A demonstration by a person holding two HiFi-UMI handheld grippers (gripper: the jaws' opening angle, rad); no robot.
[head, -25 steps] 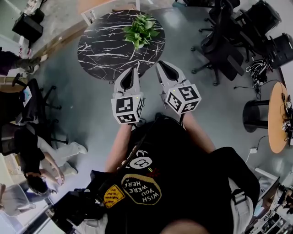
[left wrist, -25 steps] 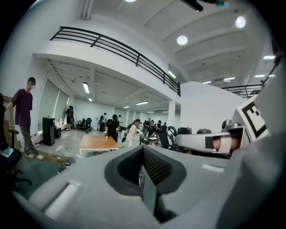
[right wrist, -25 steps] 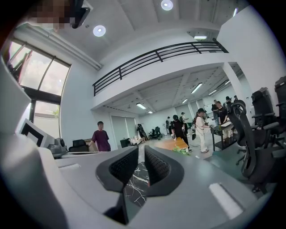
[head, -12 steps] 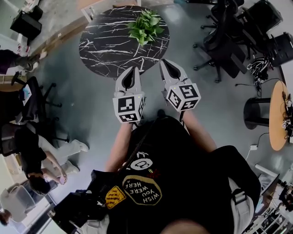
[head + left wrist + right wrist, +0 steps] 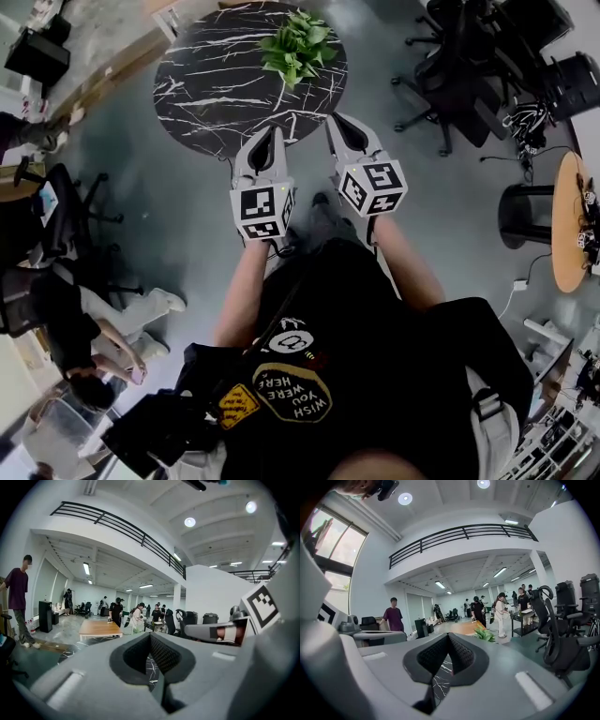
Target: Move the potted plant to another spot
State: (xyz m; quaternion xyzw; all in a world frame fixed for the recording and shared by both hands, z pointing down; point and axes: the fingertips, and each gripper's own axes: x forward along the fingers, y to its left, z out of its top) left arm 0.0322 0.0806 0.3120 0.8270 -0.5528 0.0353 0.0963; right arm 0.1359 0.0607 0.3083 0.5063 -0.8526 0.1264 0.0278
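The potted plant (image 5: 298,47) is seen on the far right part of the round black table (image 5: 211,89) (white lines run all over its top). The left gripper (image 5: 273,134) and the right gripper (image 5: 330,120) are held side by side at the near edge of the table, and the plant is touched by neither. Both are closed, jaw against jaw, and nothing is held between them. Office chairs (image 5: 450,84) are seen off to the right.
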